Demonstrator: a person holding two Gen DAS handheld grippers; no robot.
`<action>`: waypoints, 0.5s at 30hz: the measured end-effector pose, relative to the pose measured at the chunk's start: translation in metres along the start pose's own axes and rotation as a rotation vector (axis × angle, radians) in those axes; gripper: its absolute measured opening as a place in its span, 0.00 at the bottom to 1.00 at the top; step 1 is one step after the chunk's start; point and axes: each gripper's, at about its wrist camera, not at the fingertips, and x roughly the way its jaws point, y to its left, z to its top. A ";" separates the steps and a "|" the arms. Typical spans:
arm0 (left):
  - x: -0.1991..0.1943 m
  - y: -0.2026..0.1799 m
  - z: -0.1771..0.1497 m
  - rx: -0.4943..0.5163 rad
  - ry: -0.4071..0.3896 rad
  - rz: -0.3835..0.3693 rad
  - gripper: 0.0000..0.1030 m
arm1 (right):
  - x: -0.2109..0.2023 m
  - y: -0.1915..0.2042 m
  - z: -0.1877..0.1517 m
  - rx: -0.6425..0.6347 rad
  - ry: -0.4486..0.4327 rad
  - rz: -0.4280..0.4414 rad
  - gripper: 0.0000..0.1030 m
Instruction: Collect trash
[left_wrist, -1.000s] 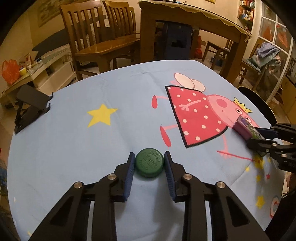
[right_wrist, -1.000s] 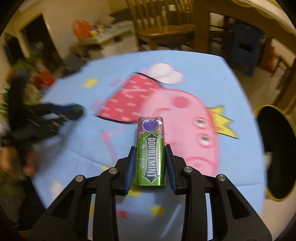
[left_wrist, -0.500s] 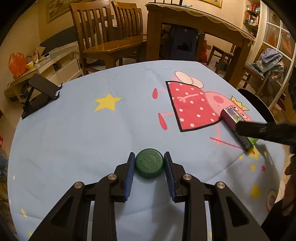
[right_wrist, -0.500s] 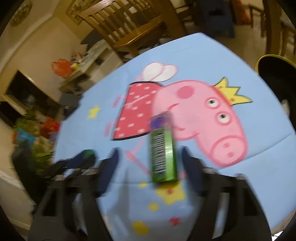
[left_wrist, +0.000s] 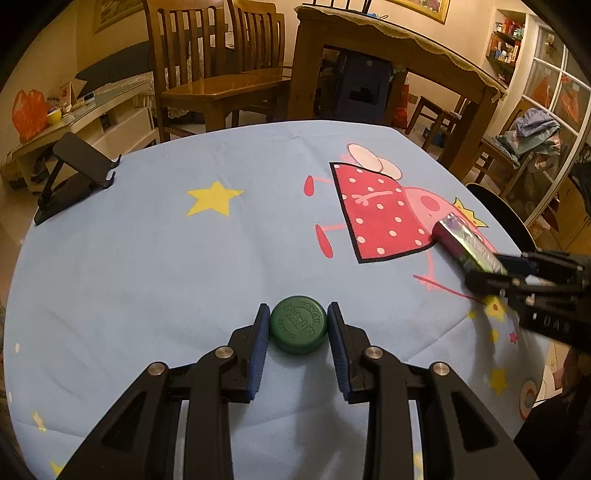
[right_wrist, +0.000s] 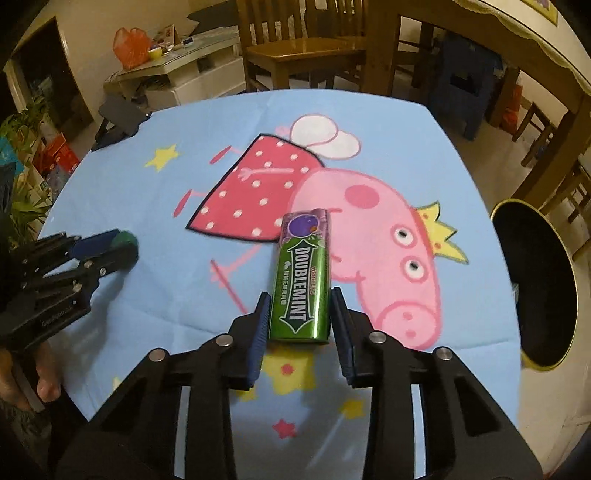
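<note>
Gripping a green bottle cap (left_wrist: 299, 329), the left gripper (left_wrist: 298, 332) has both blue pads tight on the cap's sides, cap at the fingertips, over the blue cartoon tablecloth (left_wrist: 147, 277); cap's printed top faces up; can't tell if it rests on the cloth or sits just off it; black phone stand (left_wrist: 70, 177) at far-left edge of cloth, well apart. Moving rt: pig print mid-cloth; right gripper (right_wrist: 300, 319) has just been closing its jaws, now clamped on the near end of a green Doublemint gum pack (right_wrist: 301, 280); pack lies lengthwise between the fingers, label up, purple far end sticking out beyond the tips over the pig print. Far rt, beside table edge: round black bin (right_wrist: 535, 284) w/ yellow rim; inside looks dark, contents can't be made out.
</note>
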 end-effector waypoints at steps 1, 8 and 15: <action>-0.001 0.002 0.000 -0.010 -0.003 -0.004 0.29 | -0.004 -0.002 0.001 0.004 -0.016 0.007 0.31; -0.048 0.001 0.001 -0.002 -0.202 -0.047 0.29 | -0.059 -0.043 -0.003 0.103 -0.146 0.090 0.21; -0.047 -0.018 -0.005 0.013 -0.206 0.053 0.29 | -0.048 -0.071 -0.022 0.148 -0.105 0.197 0.19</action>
